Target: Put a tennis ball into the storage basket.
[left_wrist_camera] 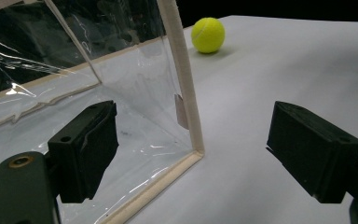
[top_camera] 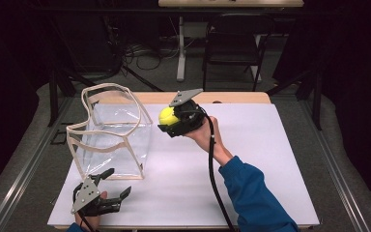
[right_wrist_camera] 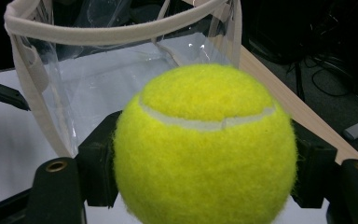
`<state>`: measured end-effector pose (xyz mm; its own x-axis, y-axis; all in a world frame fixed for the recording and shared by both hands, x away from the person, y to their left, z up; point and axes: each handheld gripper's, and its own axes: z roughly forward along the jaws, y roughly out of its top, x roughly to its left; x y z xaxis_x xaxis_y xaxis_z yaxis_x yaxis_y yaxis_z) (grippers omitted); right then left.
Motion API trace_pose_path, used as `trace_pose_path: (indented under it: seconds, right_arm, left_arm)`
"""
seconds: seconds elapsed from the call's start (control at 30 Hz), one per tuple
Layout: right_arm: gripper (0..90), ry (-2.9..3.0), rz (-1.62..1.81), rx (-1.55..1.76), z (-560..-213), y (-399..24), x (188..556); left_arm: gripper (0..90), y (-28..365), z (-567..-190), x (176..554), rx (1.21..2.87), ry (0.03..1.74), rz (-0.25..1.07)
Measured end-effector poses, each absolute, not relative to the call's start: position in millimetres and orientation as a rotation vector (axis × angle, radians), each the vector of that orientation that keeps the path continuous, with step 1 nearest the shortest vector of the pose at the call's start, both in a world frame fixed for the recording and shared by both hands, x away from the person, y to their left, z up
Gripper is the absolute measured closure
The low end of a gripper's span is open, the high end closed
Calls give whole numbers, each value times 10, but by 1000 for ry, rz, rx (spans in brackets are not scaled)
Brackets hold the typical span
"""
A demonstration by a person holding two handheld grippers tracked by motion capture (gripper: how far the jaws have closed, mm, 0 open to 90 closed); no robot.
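1. The right tongs (top_camera: 166, 120) were held up above the white worktop (top_camera: 270, 159), pointing toward the left of the high view, the grey three-cornered plate on top.
2. Their two black jaws were clamped from either side on a fuzzy yellow tennis ball (right_wrist_camera: 205, 147), the pads pressed into its felt.
3. The right hand (top_camera: 200, 131) wrapped the tongs' body from behind; the forearm in a blue sleeve (top_camera: 253, 193) rose from the bottom edge, and the black cable trailed down beside it.
4. The left tongs (top_camera: 113, 186) lay low near the worktop's near left corner, jaws spread wide apart with nothing pressed between them.
5. The left hand (top_camera: 91, 217) gripped them from below at the bottom edge.
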<state>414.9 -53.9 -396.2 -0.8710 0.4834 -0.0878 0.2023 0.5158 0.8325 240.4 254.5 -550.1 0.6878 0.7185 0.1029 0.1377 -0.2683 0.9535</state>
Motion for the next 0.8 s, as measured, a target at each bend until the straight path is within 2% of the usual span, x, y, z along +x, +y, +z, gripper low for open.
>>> trace_pose_path:
  seconds: [0.8]
  right_arm:
    - [264, 2483, 1241, 547, -3664, -337, 4250]
  left_arm:
    - [159, 2559, -5496, 2410, 1758, 687, 646]
